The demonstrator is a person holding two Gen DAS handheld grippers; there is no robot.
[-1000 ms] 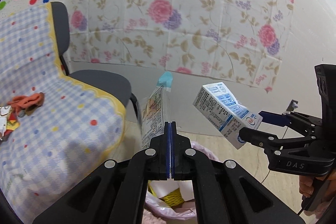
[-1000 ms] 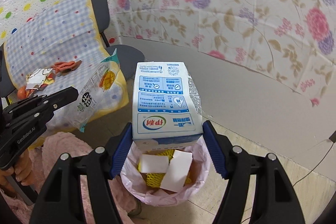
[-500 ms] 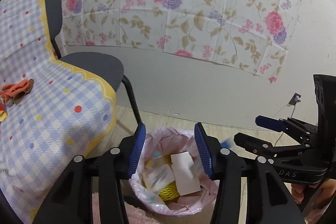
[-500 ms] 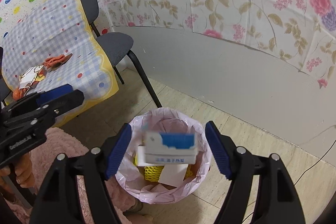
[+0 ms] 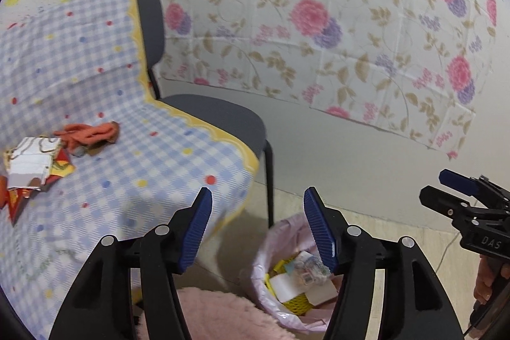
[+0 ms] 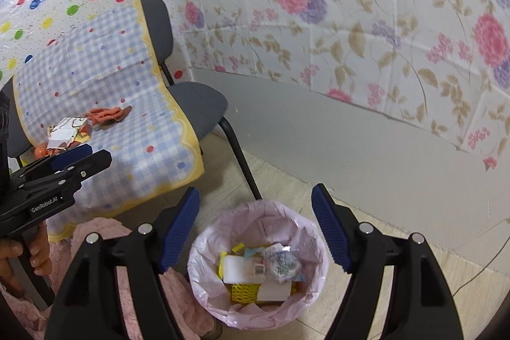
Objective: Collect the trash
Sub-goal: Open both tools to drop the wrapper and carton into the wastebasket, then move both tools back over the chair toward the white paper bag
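Note:
A bin lined with a pink bag (image 6: 255, 214) stands on the floor below both grippers; it also shows in the left wrist view (image 5: 280, 231). Inside lie the milk carton (image 6: 282, 260), the snack bag, white pieces and yellow netting (image 6: 244, 292). My right gripper (image 6: 255, 228) is open and empty above the bin. My left gripper (image 5: 256, 228) is open and empty, up and left of the bin. On the checked tablecloth (image 5: 95, 78) lie orange peel (image 5: 89, 131) and torn paper wrappers (image 5: 32, 161).
A grey chair (image 6: 194, 104) stands by the table's corner, its leg reaching down beside the bin. A pink fluffy rug (image 5: 216, 314) lies on the floor left of the bin. The floral wall covering (image 6: 350, 21) closes the back. A thin cable (image 6: 478, 273) runs along the floor at right.
Both grippers opened. The milk carton dropped from my right gripper and the snack bag from my left one into the bin. The left gripper has swung back toward the table.

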